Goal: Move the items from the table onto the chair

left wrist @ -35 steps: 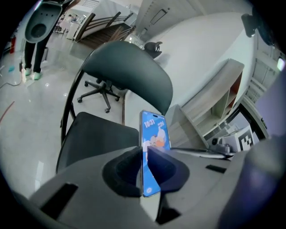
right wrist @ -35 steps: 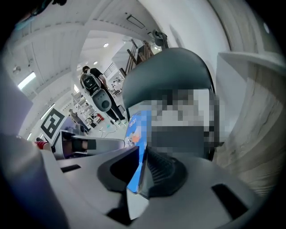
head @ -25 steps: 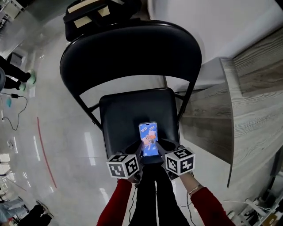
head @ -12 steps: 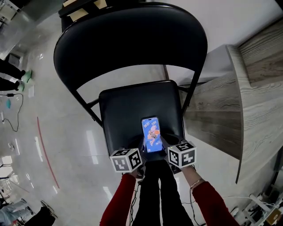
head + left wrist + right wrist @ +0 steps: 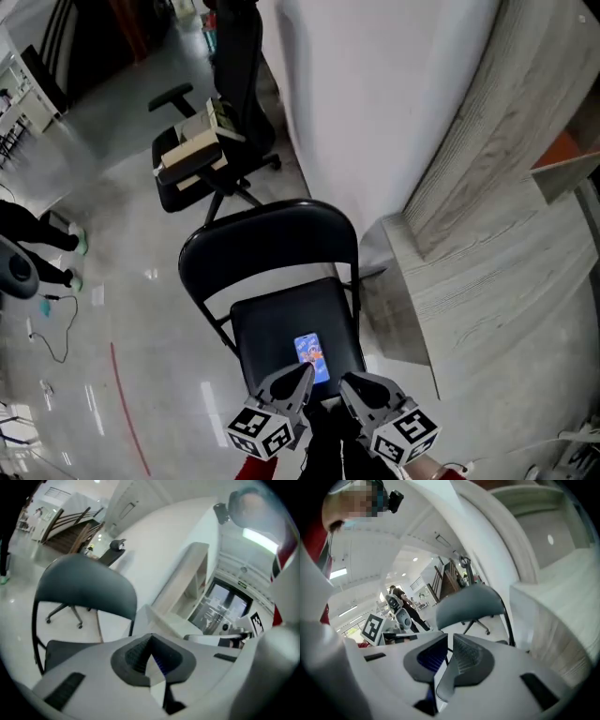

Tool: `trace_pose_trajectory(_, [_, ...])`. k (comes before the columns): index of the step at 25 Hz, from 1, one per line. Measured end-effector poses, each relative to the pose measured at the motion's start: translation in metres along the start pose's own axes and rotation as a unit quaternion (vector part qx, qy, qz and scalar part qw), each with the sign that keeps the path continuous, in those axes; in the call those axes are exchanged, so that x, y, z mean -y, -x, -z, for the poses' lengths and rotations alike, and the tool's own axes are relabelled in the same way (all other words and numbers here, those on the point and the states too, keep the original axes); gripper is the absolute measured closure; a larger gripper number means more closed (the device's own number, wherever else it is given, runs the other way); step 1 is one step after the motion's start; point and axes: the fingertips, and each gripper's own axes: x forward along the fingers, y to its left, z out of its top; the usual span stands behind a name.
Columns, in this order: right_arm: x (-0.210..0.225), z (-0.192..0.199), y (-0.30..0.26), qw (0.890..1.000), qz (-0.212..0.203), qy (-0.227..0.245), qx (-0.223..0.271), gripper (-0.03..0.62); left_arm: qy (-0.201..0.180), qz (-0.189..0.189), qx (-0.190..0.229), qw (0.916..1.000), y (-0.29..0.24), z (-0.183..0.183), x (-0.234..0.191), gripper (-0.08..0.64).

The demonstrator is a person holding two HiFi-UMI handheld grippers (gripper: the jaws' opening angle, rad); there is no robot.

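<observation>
Since the left tool (image 5: 302, 375) is clenched tight on nothing and the right tool (image 5: 352, 384) has just been closing down to a thin slit with nothing in it either, neither one is carrying anything. Both hang side by side over the front edge of the seat, tips aimed forward and a bit down, not touching the phone (image 5: 311, 358) as far as I can tell. That phone lies flat on the black chair (image 5: 272, 248), screen up and lit, around the middle-front of the seat cushion, so I'd call this item delivered. Handling-wise it's a stiff, thin slab, pretty light, with slick glass that would hate a drop. Lying flat, it leaves no room to get a jaw underneath. If it ever needs shifting, I'd pinch it across the two long side edges near the middle, or nip the near short end and let the padding give a little. Off to the right sits the pale wood-grain surface (image 5: 487, 281); whatever else is waiting there isn't in view.
</observation>
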Motion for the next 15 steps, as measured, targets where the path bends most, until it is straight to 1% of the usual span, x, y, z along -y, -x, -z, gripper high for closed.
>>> trace_pose_trajectory(2, [0.0, -0.037, 0.021, 0.999, 0.027, 0.019, 0.044, 0.548, -0.069, 0.037, 0.018, 0.9968, -0.005, -0.037, 0.035, 0.551])
trace_pose_trajectory(3, [0.003, -0.054, 0.033, 0.997, 0.042, 0.026, 0.066, 0.548, -0.097, 0.054, 0.028, 0.9934, -0.007, -0.053, 0.052, 0.551])
trace_pose_trajectory(4, [0.005, -0.069, 0.047, 0.994, 0.057, 0.033, 0.086, 0.548, -0.114, 0.07, 0.04, 0.9902, -0.008, -0.066, 0.07, 0.551])
trace_pose_trajectory(6, [0.011, -0.091, 0.079, 0.988, 0.083, 0.045, 0.119, 0.548, -0.119, 0.097, 0.064, 0.986, -0.008, -0.086, 0.107, 0.551])
trace_pose_trajectory(8, [0.021, -0.106, 0.113, 0.982, 0.108, 0.049, 0.145, 0.548, -0.119, 0.121, 0.076, 0.9827, -0.012, -0.098, 0.142, 0.551])
trace_pose_trajectory(11, [0.035, -0.12, 0.161, 0.973, 0.143, 0.046, 0.178, 0.548, -0.133, 0.161, 0.074, 0.9751, -0.02, -0.105, 0.193, 0.551])
trace_pose_trajectory(15, [0.04, -0.121, 0.22, 0.955, 0.195, 0.038, 0.222, 0.548, -0.16, 0.213, 0.061, 0.962, -0.024, -0.099, 0.247, 0.551])
